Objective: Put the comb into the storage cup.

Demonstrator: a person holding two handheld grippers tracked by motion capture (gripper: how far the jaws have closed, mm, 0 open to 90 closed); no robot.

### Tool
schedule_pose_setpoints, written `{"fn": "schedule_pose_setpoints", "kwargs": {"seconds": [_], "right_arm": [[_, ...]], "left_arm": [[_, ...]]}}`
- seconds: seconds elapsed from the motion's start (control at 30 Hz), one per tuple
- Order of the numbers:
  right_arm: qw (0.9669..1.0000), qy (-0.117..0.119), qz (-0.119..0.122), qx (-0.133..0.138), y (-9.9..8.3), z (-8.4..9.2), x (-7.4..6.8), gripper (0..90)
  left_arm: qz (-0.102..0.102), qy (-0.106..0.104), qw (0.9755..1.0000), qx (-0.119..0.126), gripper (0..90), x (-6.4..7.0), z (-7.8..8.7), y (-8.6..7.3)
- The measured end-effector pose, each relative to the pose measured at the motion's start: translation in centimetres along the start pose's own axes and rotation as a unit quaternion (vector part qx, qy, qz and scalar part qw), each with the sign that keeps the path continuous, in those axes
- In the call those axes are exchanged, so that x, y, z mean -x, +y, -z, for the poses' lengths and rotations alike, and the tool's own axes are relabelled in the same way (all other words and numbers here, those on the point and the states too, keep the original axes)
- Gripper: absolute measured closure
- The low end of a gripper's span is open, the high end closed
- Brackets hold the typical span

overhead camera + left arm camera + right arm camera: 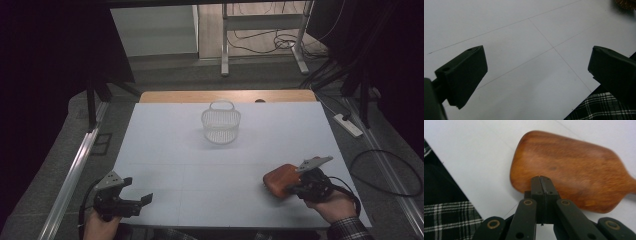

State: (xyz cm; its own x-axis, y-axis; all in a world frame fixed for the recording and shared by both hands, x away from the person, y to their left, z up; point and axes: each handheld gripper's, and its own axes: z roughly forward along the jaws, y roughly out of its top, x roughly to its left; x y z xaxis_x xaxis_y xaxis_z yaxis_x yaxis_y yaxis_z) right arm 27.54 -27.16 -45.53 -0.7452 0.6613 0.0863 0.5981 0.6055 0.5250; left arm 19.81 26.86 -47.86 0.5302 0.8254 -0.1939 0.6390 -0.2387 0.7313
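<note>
Two grippers: one held in each hand, both near the table's (165, 165) near edge.
Left gripper (146, 199): at the near left corner, jaws spread wide apart over bare white surface, holding nothing.
Right gripper (290, 188): near the near right corner, jaws pressed together, tips against the wooden object's edge; whether they pinch it cannot be told.
Wooden object (279, 179): brown, rounded, lying flat just left of the right gripper.
Wire basket (221, 122): upright at the far centre, well apart from both grippers.
</note>
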Motion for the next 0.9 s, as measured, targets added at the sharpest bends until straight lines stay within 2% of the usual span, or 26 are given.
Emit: {"fn": "schedule_pose_setpoints", "kwargs": {"seconds": [0.27,0.53,0.8,0.9], "right_arm": [[0.9998,0.013,0.011,-0.013,-0.8,-0.1,-0.6,89.6],[0.9983,0.025,0.025,-0.047,-1.1,-1.0,-0.8,89.6],[0.9967,0.03,0.035,-0.067,-0.4,-2.4,-0.8,89.6],[0.9957,0.037,0.042,-0.073,0.4,-3.2,-0.6,89.6]], "left_arm": [[-0.001,0.001,1.0,-0.001,2.4,0.0,0.0,0.0],[-0.001,0.001,1.0,-0.002,2.4,0.0,-0.1,0.1],[-0.001,0.003,1.0,-0.003,2.6,0.0,-0.1,0.1],[-0.001,0.003,1.0,-0.004,2.6,0.0,-0.1,0.1]]}}
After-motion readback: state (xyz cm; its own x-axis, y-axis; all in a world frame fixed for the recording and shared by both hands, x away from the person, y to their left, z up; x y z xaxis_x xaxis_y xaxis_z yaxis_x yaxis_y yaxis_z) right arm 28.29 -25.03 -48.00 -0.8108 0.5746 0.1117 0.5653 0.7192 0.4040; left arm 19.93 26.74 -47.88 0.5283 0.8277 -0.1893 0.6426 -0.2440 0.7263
